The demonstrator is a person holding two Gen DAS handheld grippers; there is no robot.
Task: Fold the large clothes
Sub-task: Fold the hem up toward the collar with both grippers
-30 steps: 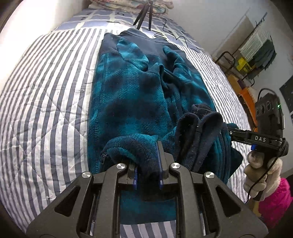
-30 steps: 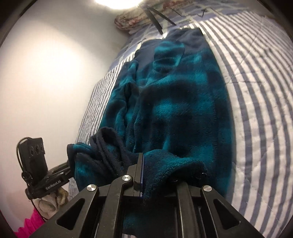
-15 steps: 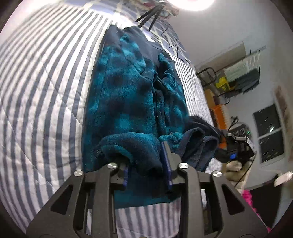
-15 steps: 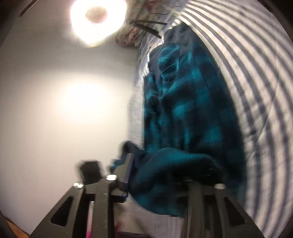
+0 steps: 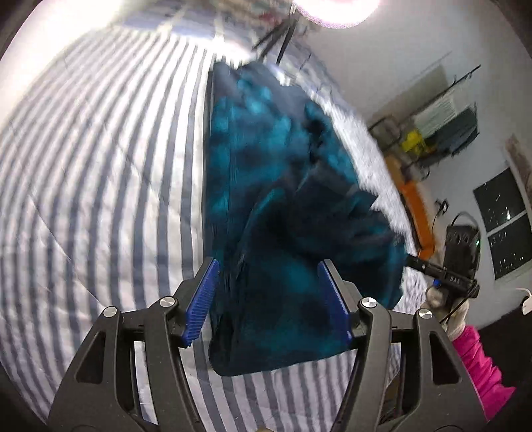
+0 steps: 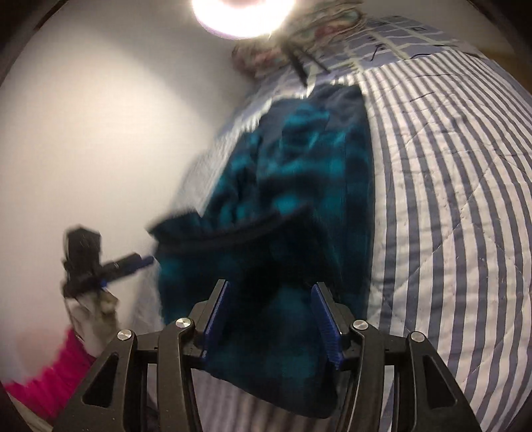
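both grippers' fingers released | left gripper (image 5: 267,299) opening | right gripper (image 6: 271,315) parted | teal fleece (image 5: 282,199) on striped quilt (image 5: 99,166)

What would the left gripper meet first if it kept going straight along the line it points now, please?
Most likely the teal and navy fleece garment: it fills the space ahead of the left gripper, whose jaws are opening with fleece between them, not pressed. Beneath lies the blue-and-white striped quilt. Blur makes depth uncertain.

A round ceiling lamp (image 6: 244,13) blows out to white glare at both views' top; motion blur smears the teal fleece garment (image 5: 286,212), and fisheye bends the striped quilt (image 6: 449,199).
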